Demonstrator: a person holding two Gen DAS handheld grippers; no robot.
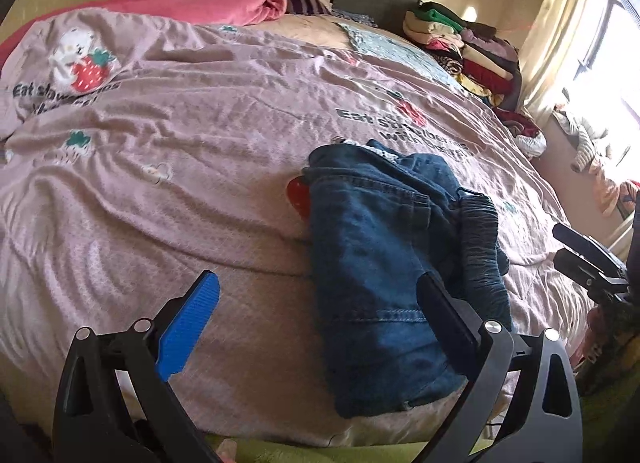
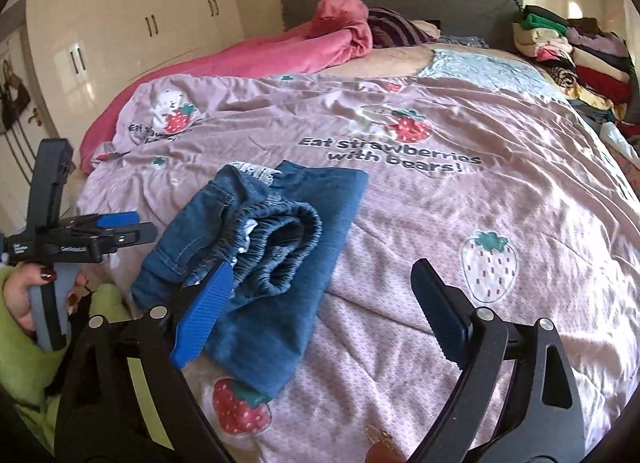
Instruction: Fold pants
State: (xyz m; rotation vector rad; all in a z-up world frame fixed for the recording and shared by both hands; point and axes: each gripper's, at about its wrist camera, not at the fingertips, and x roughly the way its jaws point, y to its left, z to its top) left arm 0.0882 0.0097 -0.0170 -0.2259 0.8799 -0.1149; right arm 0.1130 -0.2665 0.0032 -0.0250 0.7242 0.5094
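Observation:
Small blue denim pants (image 1: 380, 255) lie folded over on the pink strawberry bedspread (image 1: 180, 143) near the bed's front edge; the elastic waistband (image 2: 280, 247) is on top, bunched. My left gripper (image 1: 320, 295) is open and empty, its right finger over the pants' near end. My right gripper (image 2: 324, 283) is open and empty, its blue left finger (image 2: 204, 315) just over the pants (image 2: 288, 303) by the waistband. The left gripper also shows in the right wrist view (image 2: 132, 227) at the left, held in a hand. The right gripper's tips show in the left wrist view (image 1: 564, 239), far right.
A pile of folded clothes (image 1: 472, 51) is stacked at the far right of the bed. A pink duvet (image 2: 304, 47) and striped cloth lie by the grey headboard. White wardrobes (image 2: 120, 23) stand to the left; a bright window (image 1: 608, 63) to the right.

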